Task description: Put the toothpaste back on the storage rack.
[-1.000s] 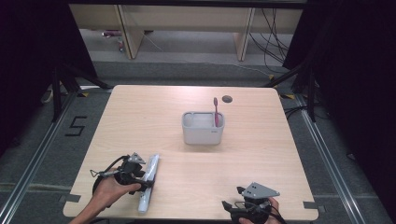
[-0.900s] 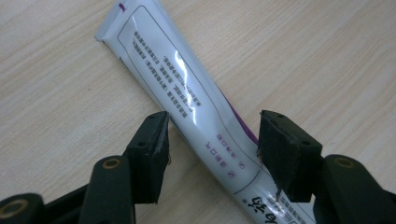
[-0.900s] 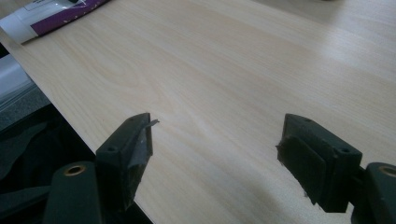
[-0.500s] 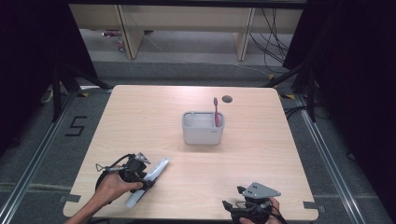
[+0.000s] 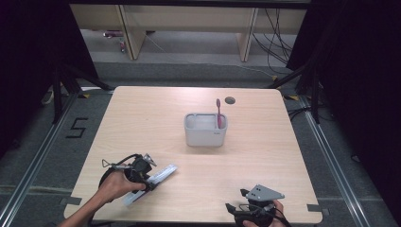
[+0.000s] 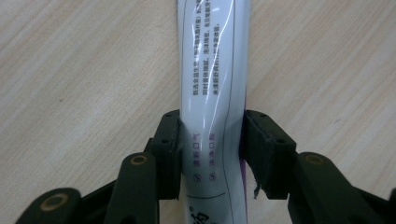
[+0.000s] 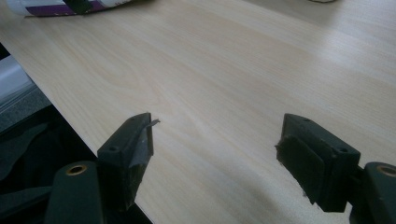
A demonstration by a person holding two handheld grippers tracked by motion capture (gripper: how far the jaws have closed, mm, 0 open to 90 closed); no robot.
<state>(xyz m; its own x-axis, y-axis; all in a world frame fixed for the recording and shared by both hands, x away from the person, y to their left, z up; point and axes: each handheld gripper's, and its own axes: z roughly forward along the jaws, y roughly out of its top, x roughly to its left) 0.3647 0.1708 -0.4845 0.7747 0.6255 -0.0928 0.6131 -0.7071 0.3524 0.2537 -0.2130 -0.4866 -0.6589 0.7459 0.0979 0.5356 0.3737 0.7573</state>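
Note:
A white toothpaste tube [image 5: 160,176] with purple print lies on the wooden table [image 5: 142,118] near its front left, pointing slantwise to the right. My left gripper [image 5: 150,182] has just been closing its jaws around it. In the left gripper view both black pads [image 6: 170,140] press against the sides of the tube [image 6: 212,70]. My right gripper [image 5: 235,199] rests at the table's front edge on the right. Its jaws stand wide apart, and in the right gripper view that gripper [image 7: 217,135] has only bare wood between them.
A grey rectangular holder [image 5: 204,135] stands at the table's middle with a pink toothbrush [image 5: 218,111] upright in its right end. A dark round hole [image 5: 230,100] sits behind it. Cables and shelf legs lie beyond the far edge.
The tube has swung from nearly straight ahead to a slant with its far end to the right, and the left gripper turned with it. The right gripper has not moved.

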